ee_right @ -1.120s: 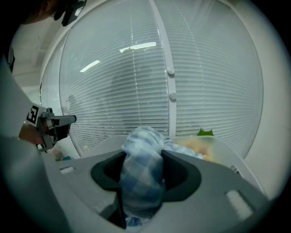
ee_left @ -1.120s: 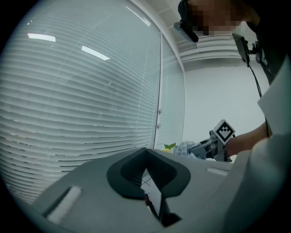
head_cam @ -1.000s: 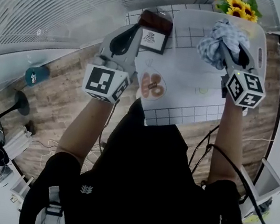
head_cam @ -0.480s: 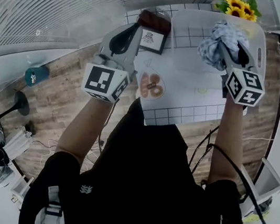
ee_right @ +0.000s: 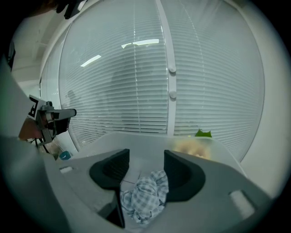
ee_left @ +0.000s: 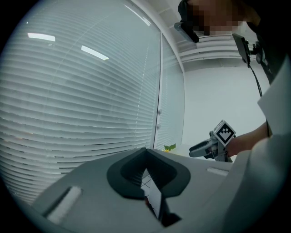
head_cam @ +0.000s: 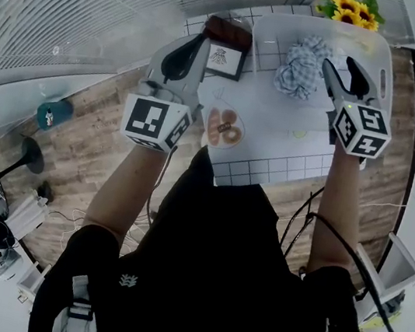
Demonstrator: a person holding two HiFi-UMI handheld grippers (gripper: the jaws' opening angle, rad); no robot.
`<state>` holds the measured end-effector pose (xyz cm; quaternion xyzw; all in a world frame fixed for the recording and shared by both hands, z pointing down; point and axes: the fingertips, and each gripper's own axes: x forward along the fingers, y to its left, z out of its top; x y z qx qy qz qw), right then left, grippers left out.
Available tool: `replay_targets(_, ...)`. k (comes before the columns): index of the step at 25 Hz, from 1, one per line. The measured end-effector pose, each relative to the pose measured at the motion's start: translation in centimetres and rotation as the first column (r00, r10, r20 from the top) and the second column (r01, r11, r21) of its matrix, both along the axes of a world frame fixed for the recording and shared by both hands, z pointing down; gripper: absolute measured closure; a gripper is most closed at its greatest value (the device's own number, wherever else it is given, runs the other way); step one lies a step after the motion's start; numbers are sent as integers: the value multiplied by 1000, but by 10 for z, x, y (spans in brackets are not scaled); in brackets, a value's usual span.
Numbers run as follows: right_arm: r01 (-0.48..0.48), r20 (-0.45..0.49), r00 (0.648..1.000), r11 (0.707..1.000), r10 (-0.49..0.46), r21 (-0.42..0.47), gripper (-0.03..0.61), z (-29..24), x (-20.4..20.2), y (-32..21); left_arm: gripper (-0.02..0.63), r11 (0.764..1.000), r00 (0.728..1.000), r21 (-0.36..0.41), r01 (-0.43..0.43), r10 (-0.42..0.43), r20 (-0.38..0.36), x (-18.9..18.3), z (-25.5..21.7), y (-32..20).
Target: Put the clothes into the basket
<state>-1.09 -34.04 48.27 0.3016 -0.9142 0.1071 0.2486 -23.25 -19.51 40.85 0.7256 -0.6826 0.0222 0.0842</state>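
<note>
My right claw (head_cam: 339, 65): jaws spread, just been opening; pads press on nothing
Checked cloth (head_cam: 301, 65): crumpled inside the white basket (head_cam: 270, 34), seen low between my right jaws, clear of both
My left claw (head_cam: 186, 51): jaws pressed together, empty, left of the basket
Basket: on the tiled surface (head_cam: 266, 167)

Clothes (head_cam: 301, 65) checked cloth; basket (head_cam: 282, 24) translucent plastic; floor (head_cam: 92, 150) wood
</note>
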Motion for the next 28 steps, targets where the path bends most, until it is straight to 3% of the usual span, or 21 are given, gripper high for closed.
replay_targets(10,-38,34,999,999,37,29,347,-19,10,3,606,1000,1000,27,-13,12,6,3,-17,1)
replay_targets(20,-72,157,986,991,55,109,347,-57,27,21,606,997,999,67,-32,30,28,11,-47,8)
replay_targets(28,-114,199,977,981,82,156,347,-85,56,41,606,994,998,97,-51,47,41,26,-68,21)
